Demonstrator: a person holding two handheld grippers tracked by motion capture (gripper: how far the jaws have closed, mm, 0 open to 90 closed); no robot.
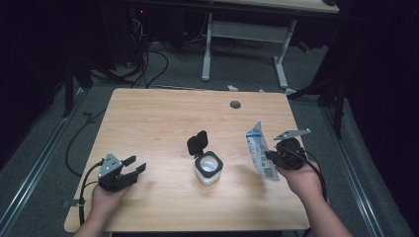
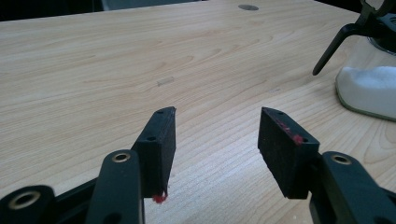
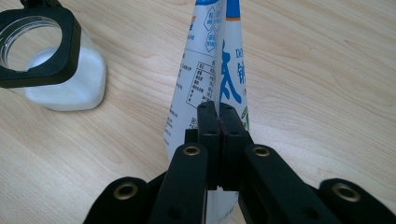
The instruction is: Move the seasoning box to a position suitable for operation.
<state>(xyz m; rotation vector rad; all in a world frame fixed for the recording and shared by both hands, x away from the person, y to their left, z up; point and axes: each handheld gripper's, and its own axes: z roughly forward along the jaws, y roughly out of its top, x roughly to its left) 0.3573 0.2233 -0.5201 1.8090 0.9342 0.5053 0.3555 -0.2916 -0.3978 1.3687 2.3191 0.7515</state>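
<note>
High view: one open jar at centre of the tabletop, one left gripper lower left with jaws apart and empty, one right gripper right of centre, jaws clamping one pouch; left gripper view: jar at right edge; right gripper view: pouch centre, jar upper left.

Left hand: enters from bottom left, wrapped around body of black two-jaw left gripper with grey three-cornered plate on top; cable trails back beside wrist. Jaws parted, nothing between them, pointing right and slightly away, low over surface.

Right hand: enters from bottom right, forearm angled inward, holds black two-jaw right gripper, grey plate uppermost. Jaws pressed together, pointing left.
</note>
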